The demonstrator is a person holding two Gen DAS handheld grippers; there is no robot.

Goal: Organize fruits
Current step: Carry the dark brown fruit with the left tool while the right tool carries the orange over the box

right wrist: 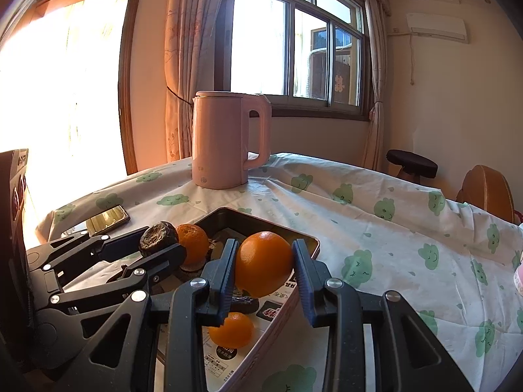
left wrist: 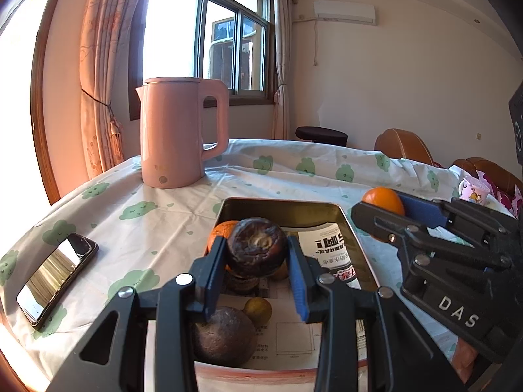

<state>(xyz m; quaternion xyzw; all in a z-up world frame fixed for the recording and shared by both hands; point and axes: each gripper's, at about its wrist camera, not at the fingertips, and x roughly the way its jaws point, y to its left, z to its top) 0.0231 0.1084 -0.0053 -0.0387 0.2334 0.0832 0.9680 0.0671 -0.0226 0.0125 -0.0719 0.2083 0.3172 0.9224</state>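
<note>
A dark wrinkled fruit [left wrist: 256,246] is clamped in the left tool [left wrist: 256,254], an orange [right wrist: 263,264] in the right tool [right wrist: 264,263], both apparently above the tin tray [left wrist: 354,238].

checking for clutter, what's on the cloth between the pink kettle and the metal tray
Nothing: only bare cloud-print tablecloth between the pink kettle and rectangular metal tray, in both wrist views.

The tray [left wrist: 346,219] sits on the table [left wrist: 294,176], with the kettle [left wrist: 179,134] behind it and the phone [left wrist: 57,281] to its left. Several fruits [left wrist: 222,333] lie in the tray.
</note>
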